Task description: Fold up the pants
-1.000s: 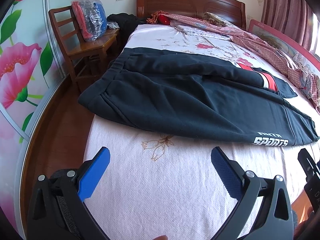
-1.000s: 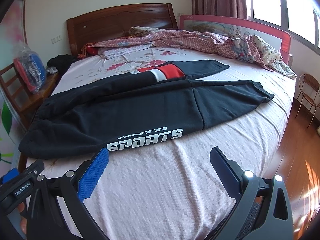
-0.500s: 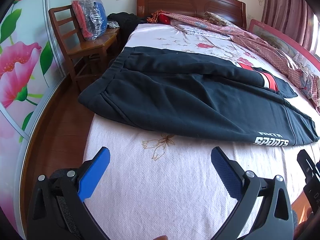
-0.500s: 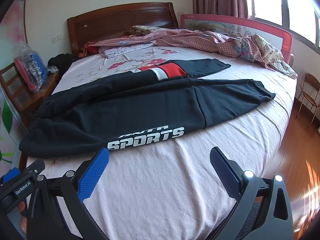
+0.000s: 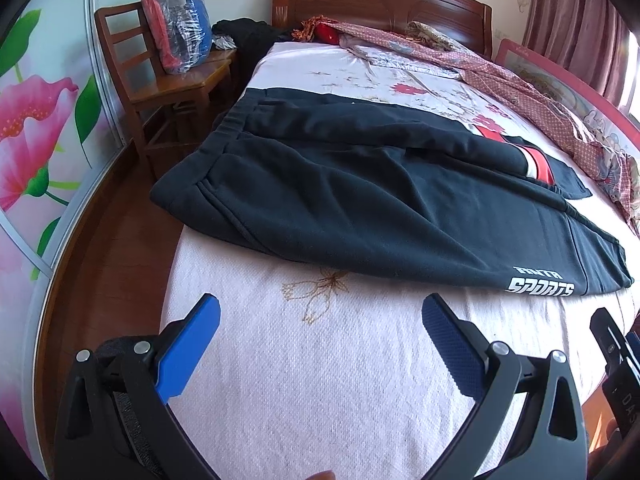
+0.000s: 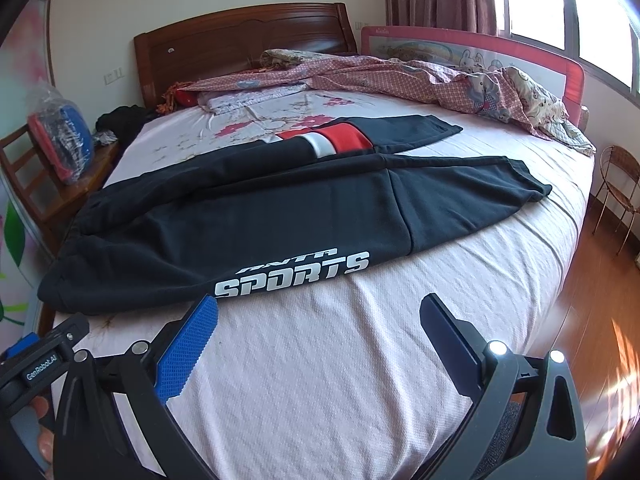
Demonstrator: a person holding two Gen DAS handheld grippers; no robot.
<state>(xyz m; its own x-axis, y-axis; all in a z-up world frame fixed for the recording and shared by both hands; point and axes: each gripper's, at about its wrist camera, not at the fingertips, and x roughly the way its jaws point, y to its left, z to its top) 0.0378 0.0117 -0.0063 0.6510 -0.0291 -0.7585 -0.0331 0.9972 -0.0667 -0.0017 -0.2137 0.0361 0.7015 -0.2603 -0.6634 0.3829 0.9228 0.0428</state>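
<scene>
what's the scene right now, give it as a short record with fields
garment: black pants spread flat on the bed, unfolded
print: white SPORTS lettering near the front edge
waistband: toward the wooden chair
left gripper: jaws open, holding nothing, above bare sheet
right gripper: jaws open, holding nothing, short of the pants
progress: no fold made yet
</scene>
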